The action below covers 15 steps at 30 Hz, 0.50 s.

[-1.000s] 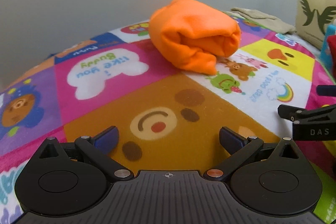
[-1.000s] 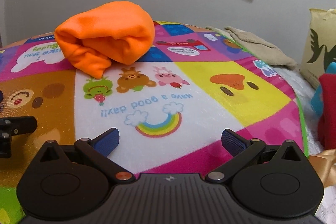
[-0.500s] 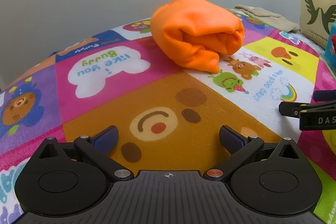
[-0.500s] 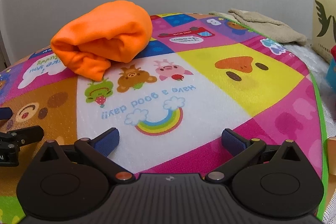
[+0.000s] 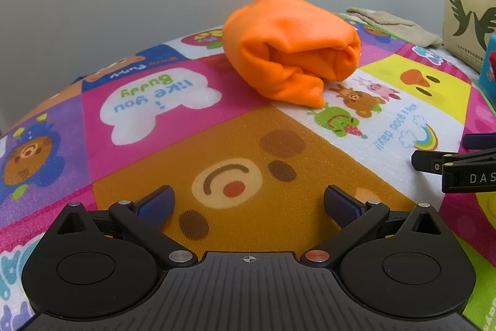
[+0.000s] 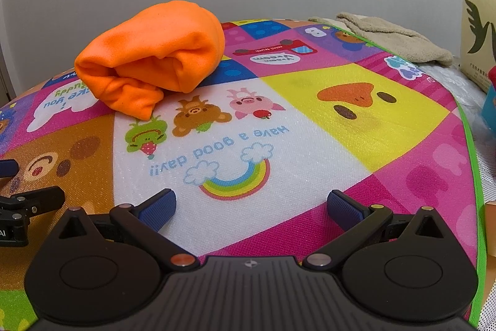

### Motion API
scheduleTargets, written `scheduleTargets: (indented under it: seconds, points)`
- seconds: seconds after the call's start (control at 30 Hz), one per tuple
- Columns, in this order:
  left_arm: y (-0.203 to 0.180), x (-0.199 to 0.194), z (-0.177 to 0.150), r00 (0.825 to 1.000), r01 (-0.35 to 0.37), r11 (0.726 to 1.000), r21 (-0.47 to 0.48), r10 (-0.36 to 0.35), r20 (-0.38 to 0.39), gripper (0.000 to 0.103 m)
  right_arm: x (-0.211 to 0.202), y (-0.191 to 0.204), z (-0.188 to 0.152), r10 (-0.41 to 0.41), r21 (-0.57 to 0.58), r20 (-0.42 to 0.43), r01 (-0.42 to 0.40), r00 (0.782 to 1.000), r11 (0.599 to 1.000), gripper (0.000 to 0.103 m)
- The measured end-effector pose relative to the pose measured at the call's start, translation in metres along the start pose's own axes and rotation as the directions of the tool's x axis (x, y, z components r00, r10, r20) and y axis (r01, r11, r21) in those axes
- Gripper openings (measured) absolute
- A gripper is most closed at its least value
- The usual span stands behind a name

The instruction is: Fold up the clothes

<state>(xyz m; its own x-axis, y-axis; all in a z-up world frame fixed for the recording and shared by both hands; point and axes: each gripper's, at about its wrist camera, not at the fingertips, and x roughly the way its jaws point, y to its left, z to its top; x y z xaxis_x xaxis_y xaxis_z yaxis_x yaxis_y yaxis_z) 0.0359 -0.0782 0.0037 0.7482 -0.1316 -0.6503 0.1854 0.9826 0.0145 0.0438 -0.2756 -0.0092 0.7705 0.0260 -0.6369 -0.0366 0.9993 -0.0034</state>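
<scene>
An orange garment [image 5: 291, 48] lies folded into a thick bundle on the colourful cartoon mat [image 5: 217, 151], toward the far side near the wall. The right wrist view shows the same orange bundle [image 6: 152, 58] at upper left. My left gripper [image 5: 248, 207] is open over the brown bear patch, well short of the bundle, holding nothing. My right gripper [image 6: 251, 207] is open over the rainbow patch, also empty. Each gripper's tip pokes into the other's view at the frame edge.
A beige towel [image 6: 387, 36] lies at the mat's far right corner. A cream bag with a green bird print [image 5: 468, 14] stands at the right against the wall. A red and blue object [image 5: 488, 64] sits at the right edge. The grey wall bounds the far side.
Both grippers have drifted slightly, so the orange bundle sits a little differently in each view. The bundle itself has not moved, and both grippers stay open.
</scene>
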Motion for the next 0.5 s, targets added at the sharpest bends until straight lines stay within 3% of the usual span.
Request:
scheduleTargets:
  seconds: [0.5]
  points:
    - [0.0102, 0.0014, -0.0008, 1.0, 0.003, 1.0, 0.002, -0.003, 0.002, 0.103, 0.0, 0.0024, -0.0007, -0.006, 0.004, 0.001, 0.006, 1.0, 1.0, 0.103]
